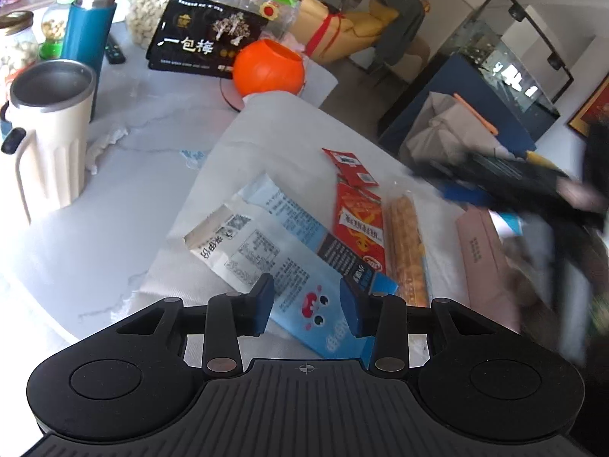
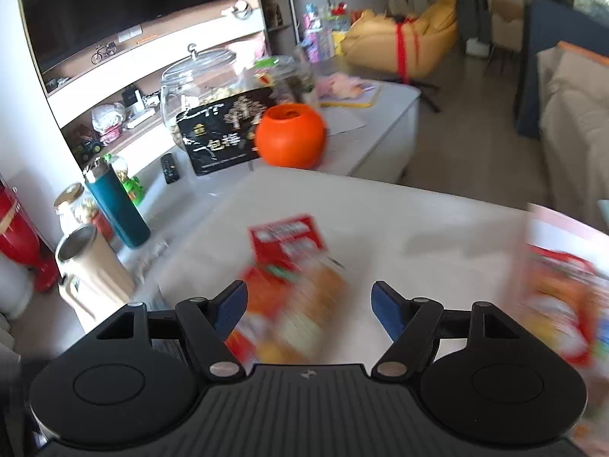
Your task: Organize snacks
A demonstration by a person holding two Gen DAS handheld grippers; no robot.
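The snack packets are laid side by side on the paper towel [image 1: 274, 122]. The long cracker sleeve [image 1: 405, 243] is set right of the chili snack packet [image 1: 357, 221], the milk-candy packet [image 1: 289, 251] left of it. Behind the towel, the round pot [image 1: 268, 66] is placed before the plum bag [image 1: 205, 36].
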